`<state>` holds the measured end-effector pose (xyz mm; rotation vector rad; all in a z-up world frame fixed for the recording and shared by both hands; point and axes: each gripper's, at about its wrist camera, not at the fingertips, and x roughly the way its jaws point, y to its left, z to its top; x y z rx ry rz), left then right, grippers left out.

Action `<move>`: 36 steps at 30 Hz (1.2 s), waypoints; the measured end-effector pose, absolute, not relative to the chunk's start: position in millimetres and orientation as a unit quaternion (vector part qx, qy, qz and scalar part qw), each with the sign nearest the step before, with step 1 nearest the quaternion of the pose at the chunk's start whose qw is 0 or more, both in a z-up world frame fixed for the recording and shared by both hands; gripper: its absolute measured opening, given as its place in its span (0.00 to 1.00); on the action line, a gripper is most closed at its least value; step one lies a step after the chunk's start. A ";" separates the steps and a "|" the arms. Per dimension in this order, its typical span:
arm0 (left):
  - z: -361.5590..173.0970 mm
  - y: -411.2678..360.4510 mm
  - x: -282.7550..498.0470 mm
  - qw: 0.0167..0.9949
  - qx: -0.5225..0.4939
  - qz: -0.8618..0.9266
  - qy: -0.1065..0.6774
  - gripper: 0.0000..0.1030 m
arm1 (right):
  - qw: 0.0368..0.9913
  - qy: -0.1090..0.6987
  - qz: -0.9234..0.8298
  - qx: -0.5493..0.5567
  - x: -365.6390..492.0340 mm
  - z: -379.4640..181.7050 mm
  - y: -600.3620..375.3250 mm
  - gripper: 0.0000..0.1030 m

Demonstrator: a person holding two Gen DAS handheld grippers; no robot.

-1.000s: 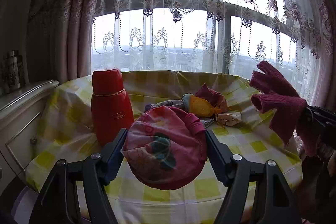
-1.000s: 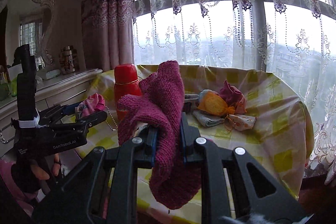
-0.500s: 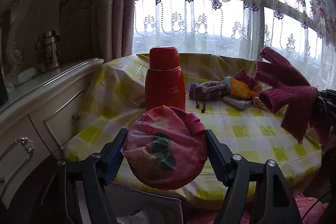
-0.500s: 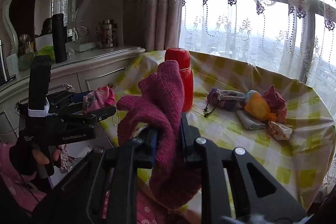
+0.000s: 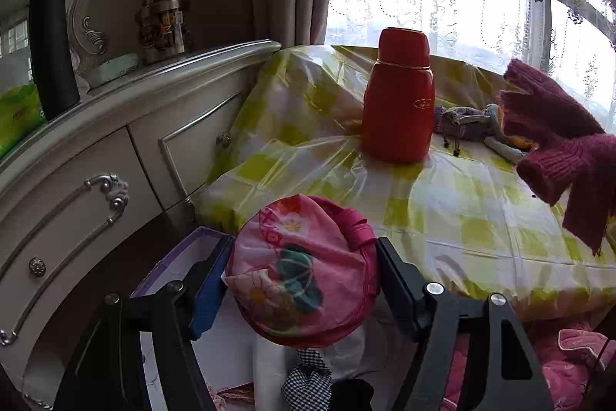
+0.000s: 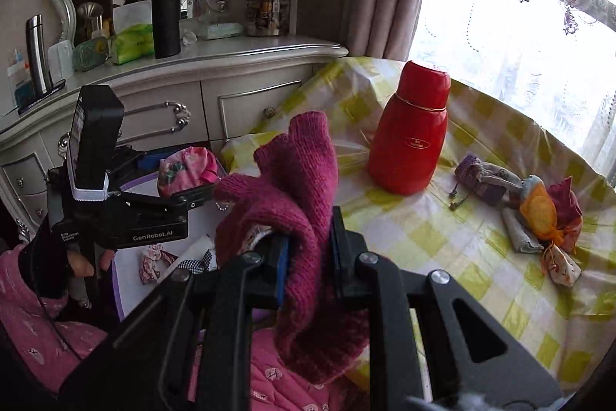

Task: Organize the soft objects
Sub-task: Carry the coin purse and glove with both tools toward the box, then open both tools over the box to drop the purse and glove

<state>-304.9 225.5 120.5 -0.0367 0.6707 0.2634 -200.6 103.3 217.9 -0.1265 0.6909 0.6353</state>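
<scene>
"GenRobot.AI" lettering marks the left gripper [image 6: 192, 193] holding a pink pouch [image 6: 188, 170].

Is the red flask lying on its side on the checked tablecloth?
No, the red flask stands upright on the checked tablecloth, its cap at the top, beside the small pile of pouches.

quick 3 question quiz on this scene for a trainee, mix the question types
1. True or false: the flask lies on its side.
2. What does the right gripper hold? A) glove B) towel C) flask
3. Fill in: the left gripper is closed on a pink ____.

Key:
1. False; it stands upright on the table.
2. A, the glove.
3. pouch, floral and round.
</scene>
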 end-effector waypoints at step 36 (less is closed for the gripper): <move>34.6 289.5 -309.9 0.828 -0.011 0.251 0.501 0.78 | 0.789 0.450 0.414 -0.057 -155.7 125.2 169.8 0.75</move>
